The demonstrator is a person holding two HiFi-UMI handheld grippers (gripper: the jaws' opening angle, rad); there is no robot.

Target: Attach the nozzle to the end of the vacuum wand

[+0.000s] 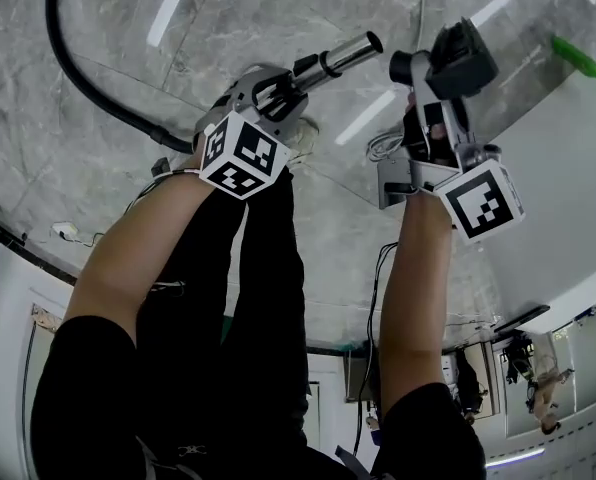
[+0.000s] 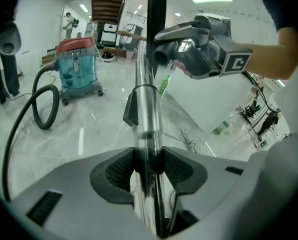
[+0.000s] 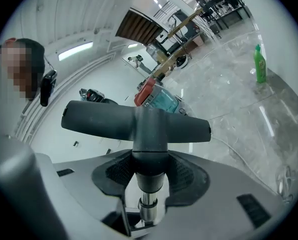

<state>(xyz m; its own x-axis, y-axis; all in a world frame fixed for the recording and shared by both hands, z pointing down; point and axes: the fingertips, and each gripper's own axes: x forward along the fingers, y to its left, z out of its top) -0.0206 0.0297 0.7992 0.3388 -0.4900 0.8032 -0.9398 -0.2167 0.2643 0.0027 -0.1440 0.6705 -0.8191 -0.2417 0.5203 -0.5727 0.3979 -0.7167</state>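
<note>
Holding the vacuum wand [image 1: 340, 56] and the nozzle [image 1: 458, 60] up, open ends near each other but apart.
Jaws of the left gripper [image 2: 148, 170] clamp the chrome wand tube, and those of the right gripper [image 3: 150, 171] clamp the nozzle's neck. A teal canister [image 2: 79, 66] with a red lid stands on the floor, its contents unreadable, and a green bottle [image 3: 259, 64] stands upright.

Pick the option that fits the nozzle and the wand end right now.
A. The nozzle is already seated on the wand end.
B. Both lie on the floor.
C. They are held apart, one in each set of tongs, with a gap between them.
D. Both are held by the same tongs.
C: in the head view the wand, clamped in the left tongs, stops short of the nozzle, clamped in the right tongs, with a gap between them.
</note>
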